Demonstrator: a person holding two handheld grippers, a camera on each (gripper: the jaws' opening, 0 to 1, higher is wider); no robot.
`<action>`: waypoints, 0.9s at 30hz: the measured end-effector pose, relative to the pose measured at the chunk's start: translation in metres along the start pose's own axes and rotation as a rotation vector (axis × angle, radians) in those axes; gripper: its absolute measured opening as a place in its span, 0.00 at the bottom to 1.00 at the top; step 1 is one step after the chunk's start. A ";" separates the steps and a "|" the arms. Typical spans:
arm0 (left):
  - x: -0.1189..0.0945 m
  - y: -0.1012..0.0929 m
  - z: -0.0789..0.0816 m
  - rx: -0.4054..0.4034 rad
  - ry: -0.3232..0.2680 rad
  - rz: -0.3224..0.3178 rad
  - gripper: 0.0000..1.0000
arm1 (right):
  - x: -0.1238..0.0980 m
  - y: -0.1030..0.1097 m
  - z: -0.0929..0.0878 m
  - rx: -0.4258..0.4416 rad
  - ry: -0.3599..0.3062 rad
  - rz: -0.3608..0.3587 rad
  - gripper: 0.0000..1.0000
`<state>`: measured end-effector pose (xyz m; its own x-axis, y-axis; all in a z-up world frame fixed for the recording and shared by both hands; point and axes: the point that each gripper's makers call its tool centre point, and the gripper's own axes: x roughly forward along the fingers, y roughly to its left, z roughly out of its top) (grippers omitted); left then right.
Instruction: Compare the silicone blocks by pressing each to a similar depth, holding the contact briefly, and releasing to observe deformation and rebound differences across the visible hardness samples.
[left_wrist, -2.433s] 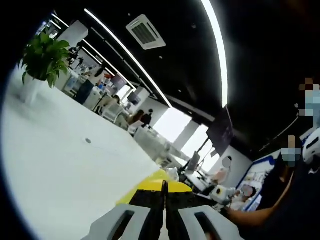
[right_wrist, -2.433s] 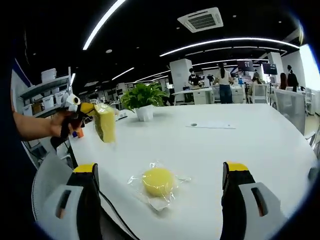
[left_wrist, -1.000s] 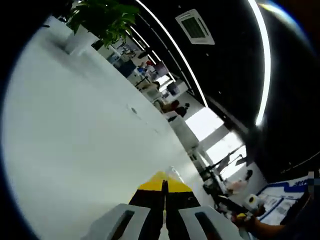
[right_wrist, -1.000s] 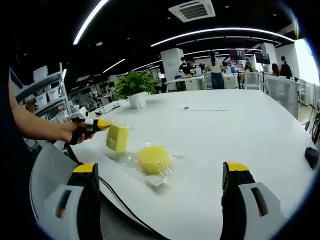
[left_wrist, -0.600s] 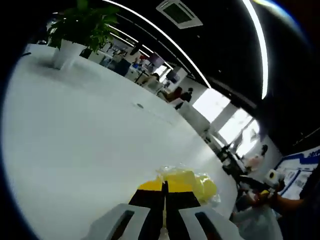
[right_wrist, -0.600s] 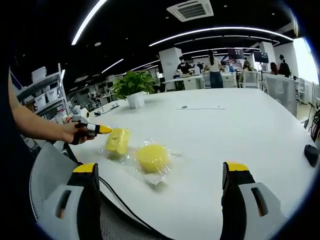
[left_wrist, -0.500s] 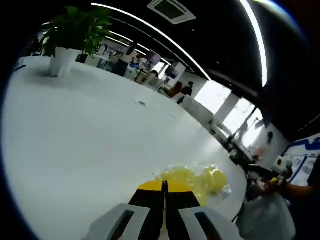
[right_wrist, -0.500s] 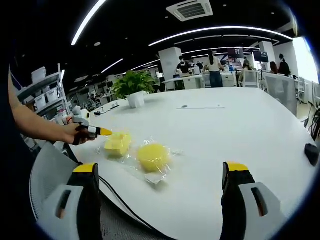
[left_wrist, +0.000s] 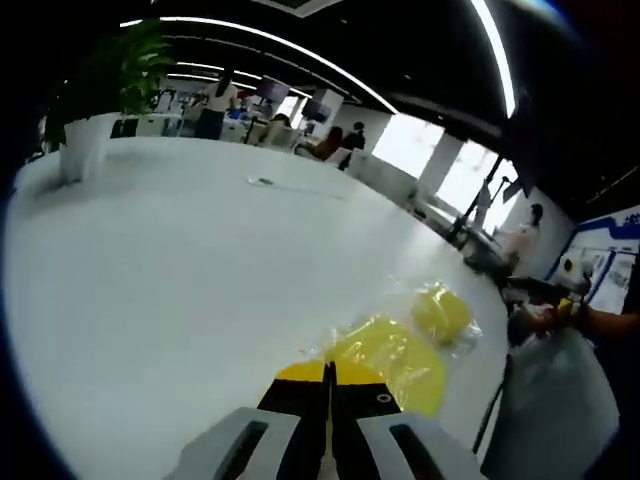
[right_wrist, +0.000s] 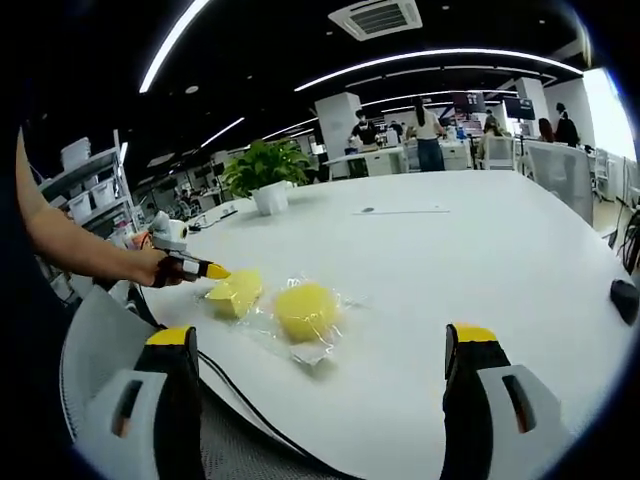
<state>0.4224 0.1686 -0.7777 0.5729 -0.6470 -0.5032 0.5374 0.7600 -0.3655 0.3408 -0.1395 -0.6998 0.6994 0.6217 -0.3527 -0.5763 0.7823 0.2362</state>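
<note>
Two yellow silicone blocks in clear wrap now share the white desk (right_wrist: 480, 270): my closed left tongs (right_wrist: 212, 270) have lowered the squarish block (right_wrist: 236, 292) beside the round one (right_wrist: 305, 309). Right tongs (right_wrist: 320, 375) gape empty; pressing comes next.

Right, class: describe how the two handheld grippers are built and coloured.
The right gripper has grey slotted bodies carrying black jaws with yellow caps. The left gripper has the same grey bodies and yellow-tipped black jaws. A black cable runs beside the right gripper.
</note>
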 end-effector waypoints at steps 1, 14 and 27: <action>0.001 -0.001 0.000 0.004 0.004 -0.005 0.00 | 0.000 0.000 0.000 -0.001 0.001 -0.001 0.96; 0.002 0.006 -0.001 0.006 -0.002 0.032 0.01 | 0.005 0.003 0.000 -0.001 0.008 0.008 0.96; -0.041 0.016 0.036 -0.039 -0.097 0.063 0.41 | 0.007 0.002 -0.002 -0.017 0.028 0.016 0.96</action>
<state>0.4295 0.2047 -0.7350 0.6629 -0.5995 -0.4485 0.4754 0.7998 -0.3666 0.3434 -0.1332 -0.7035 0.6780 0.6329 -0.3739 -0.5949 0.7712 0.2267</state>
